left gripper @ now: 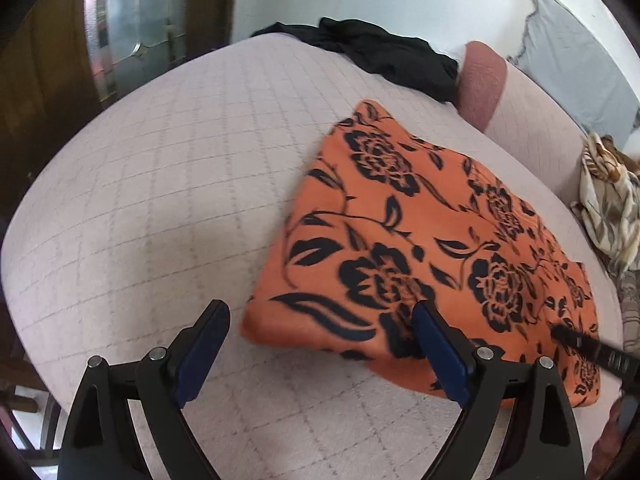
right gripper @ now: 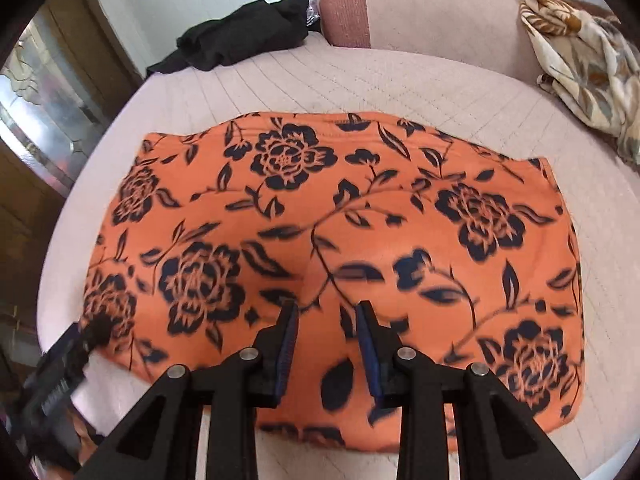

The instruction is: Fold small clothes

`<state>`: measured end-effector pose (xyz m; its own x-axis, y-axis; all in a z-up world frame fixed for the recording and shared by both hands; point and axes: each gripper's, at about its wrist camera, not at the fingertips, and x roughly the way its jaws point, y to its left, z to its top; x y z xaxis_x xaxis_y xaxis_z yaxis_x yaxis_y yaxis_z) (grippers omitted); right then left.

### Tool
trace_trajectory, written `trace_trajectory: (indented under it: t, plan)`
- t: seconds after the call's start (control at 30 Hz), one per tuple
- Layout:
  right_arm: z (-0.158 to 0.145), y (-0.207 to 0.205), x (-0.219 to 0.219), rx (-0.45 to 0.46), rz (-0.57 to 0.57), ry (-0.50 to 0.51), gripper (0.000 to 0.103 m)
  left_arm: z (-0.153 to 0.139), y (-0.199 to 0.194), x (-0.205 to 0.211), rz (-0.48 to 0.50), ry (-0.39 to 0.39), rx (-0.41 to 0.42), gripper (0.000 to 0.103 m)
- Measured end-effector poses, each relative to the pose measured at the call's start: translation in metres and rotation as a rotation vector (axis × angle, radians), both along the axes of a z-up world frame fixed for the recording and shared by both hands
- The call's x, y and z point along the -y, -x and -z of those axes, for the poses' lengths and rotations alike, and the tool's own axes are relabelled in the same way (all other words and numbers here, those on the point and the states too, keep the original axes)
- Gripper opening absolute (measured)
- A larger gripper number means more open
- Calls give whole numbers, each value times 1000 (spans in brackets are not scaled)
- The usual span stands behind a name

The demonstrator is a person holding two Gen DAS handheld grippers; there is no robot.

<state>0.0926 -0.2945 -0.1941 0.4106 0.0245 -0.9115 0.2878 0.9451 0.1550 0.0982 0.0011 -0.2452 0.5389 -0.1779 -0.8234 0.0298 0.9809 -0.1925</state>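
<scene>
Left wrist view. My left gripper [left gripper: 320,320] stands wide, nothing between its blue pads [left gripper: 200,354]. The orange floral garment [left gripper: 420,248] lies flat on the quilted pink bed cover [left gripper: 160,200], ahead and to the right of this claw; its near corner sits between the two fingers, the right finger over the cloth, the left finger over bare cover. Far ahead, a black garment [left gripper: 384,56] is heaped at the bed edge, a pink cushion [left gripper: 480,80] just right of it. Far right, a cream patterned cloth [left gripper: 608,200] is bunched. The other claw's tip enters at the right edge, on the garment. I see no containers and no legible writing.

Right wrist view. My right gripper [right gripper: 327,320] is narrow but parted, pads not closed on anything I can confirm; it hovers low over the orange floral garment [right gripper: 340,208], which fills the area directly ahead and to both sides. This view shows the garment's full outline and far hem. The left claw appears blurred at lower left, at the garment's corner. Black garment [right gripper: 240,36] far ahead-left, cream patterned cloth [right gripper: 588,60] far ahead-right.
</scene>
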Motion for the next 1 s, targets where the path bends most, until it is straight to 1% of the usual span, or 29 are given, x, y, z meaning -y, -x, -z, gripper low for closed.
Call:
trace_trajectory:
  t: [0.07,0.1,0.13,0.17,0.2,0.27,0.3,0.4,0.47,0.57,0.67,0.77,0.83,0.87,0.93,1.0]
  plan:
    - [14,10,5,-43,1,-23,33,7,1,2,10,-4,-17,92]
    - [22,13,10,-60,1,-27,34,15,0,4,30,6,-53,93]
    - [25,12,15,-39,-2,-45,34,19,-1,4,39,2,-68,93]
    - [25,16,19,-4,3,-70,34,18,-1,6,49,-12,-44,93]
    - [24,18,22,6,11,-91,33,15,1,6,53,-16,-34,93]
    - [18,27,31,30,42,-141,33,10,6,-2,50,9,-15,93]
    - [15,31,35,51,44,-155,33,9,9,-10,28,36,-9,93]
    - [-1,53,46,168,26,-162,33,4,18,-39,-52,150,-11,93]
    - [-8,71,53,255,27,-170,33,1,22,-55,-107,188,-13,93]
    - [-2,78,65,343,40,-251,33,0,30,-78,-166,268,-26,93]
    - [-3,77,69,335,55,-283,35,1,38,-92,-219,348,-37,93]
    - [-12,73,67,402,46,-327,34,4,38,-96,-248,451,-62,92]
    - [-13,70,65,421,32,-353,34,9,36,-94,-259,477,-85,92]
    - [-12,66,63,417,26,-358,34,12,33,-90,-266,492,-92,91]
    - [-7,59,57,383,12,-344,34,17,29,-81,-264,548,-116,77]
    - [-1,55,52,355,9,-332,34,23,27,-71,-253,606,-140,75]
